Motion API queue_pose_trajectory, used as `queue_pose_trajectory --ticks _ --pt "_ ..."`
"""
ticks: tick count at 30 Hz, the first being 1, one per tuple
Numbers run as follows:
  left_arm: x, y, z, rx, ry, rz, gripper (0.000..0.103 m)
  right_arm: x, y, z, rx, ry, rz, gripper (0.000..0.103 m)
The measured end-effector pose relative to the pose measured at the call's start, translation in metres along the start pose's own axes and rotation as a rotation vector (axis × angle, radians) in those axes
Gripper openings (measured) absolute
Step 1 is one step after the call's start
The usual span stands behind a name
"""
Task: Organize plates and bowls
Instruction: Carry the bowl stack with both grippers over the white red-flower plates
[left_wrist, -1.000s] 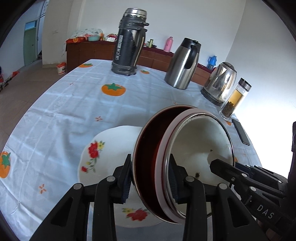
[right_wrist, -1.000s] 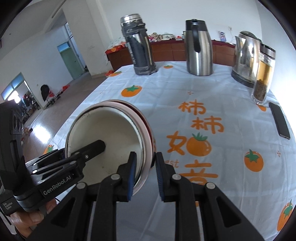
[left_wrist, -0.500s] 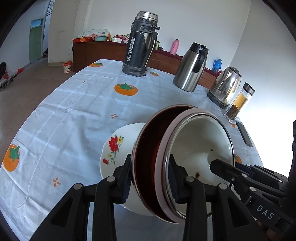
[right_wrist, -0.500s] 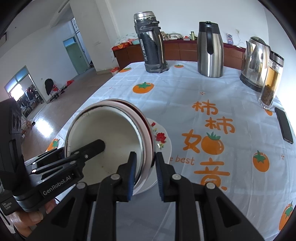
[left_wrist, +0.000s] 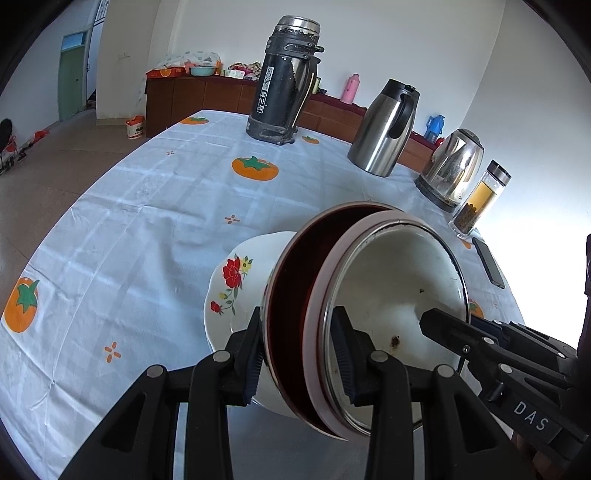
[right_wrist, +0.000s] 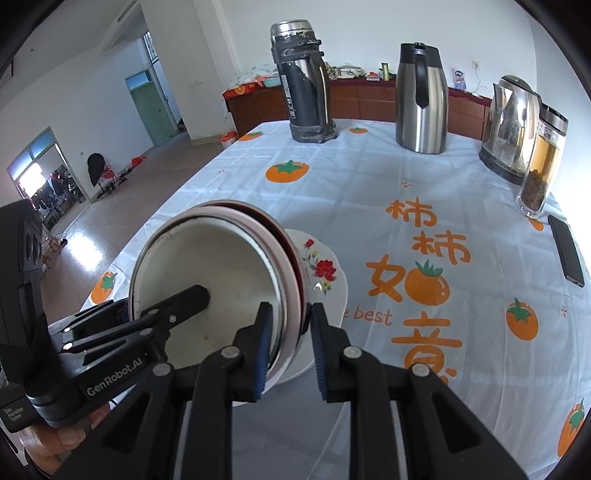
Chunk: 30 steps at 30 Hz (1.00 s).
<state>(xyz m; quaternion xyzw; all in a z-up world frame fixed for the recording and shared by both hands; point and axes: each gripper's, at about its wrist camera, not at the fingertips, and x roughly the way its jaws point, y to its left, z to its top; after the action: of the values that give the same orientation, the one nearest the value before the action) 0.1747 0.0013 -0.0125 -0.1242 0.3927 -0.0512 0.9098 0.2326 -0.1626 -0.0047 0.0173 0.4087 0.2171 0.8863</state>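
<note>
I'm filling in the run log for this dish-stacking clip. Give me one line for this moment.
left gripper: shut on nested bowls | right gripper: shut on same rims | bowls: tilted, above flowered plate | plate: on tablecloth

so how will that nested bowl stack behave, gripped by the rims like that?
Probably rigid: the nested bowls look like enamelled metal. The smooth rims may slip between the left tongs and the right tongs. Held tilted above the flowered plate, the inner bowl could shift.

Two matte black handheld grippers: the left gripper (left_wrist: 298, 354) carries ribbed dark-blue finger pads (left_wrist: 341, 350) and round silver pivot screws; the right gripper (right_wrist: 287, 345), likewise blue-padded, has "DAS" in white on its side
</note>
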Motion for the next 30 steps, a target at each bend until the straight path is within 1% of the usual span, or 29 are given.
queue_pose_trajectory --ticks 20,30 --pt "0.008 0.003 -0.001 -0.003 0.025 0.003 0.037 0.009 0.001 0.002 -0.023 0.032 -0.01 0.021" --pt "0.015 0.005 -0.003 -0.012 0.058 -0.022 0.037 0.01 0.0 0.007 -0.028 0.037 -0.017 0.021"
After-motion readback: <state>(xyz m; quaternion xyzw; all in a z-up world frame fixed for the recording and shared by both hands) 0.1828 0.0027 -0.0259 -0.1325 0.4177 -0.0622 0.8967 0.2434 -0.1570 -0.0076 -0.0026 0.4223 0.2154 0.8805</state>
